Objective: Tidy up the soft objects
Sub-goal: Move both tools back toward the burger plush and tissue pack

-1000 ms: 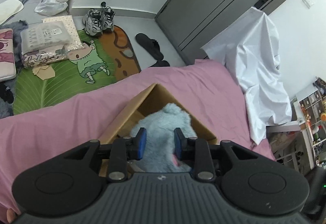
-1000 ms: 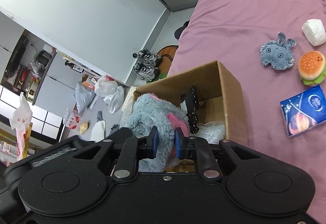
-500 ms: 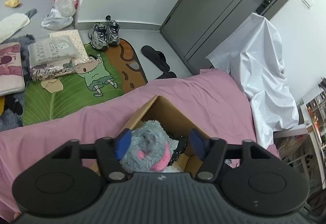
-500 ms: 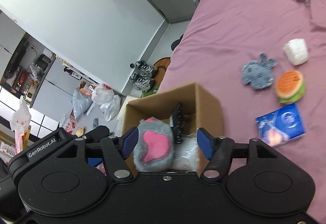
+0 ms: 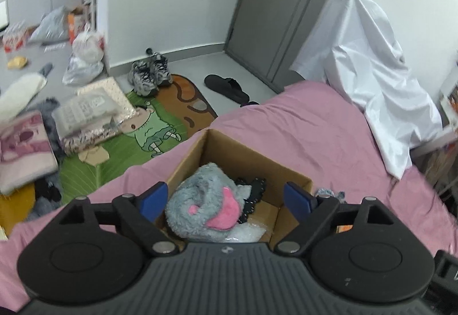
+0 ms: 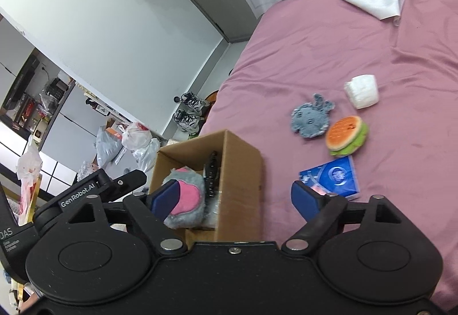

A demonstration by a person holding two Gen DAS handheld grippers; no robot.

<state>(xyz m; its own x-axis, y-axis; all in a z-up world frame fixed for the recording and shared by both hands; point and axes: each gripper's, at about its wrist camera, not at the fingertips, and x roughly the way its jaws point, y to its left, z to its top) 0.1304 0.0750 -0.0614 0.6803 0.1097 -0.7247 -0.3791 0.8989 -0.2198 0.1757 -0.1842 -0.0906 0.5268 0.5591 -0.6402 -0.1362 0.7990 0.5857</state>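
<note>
A grey plush toy with pink patches lies inside an open cardboard box on the pink bed. It also shows in the right wrist view, in the box. My left gripper is open and empty above the box. My right gripper is open and empty above the box's near side. On the bed to the right lie a small grey flat plush, a burger toy, a blue tissue pack and a white soft roll.
A black lacy item and clear plastic lie in the box too. A white sheet drapes over the bed's far end. Floor clutter left of the bed: shoes, a slipper, folded bedding, bags.
Both grippers let go of the grey plush, opened wide and drew back upward. The plush now rests in the box.
</note>
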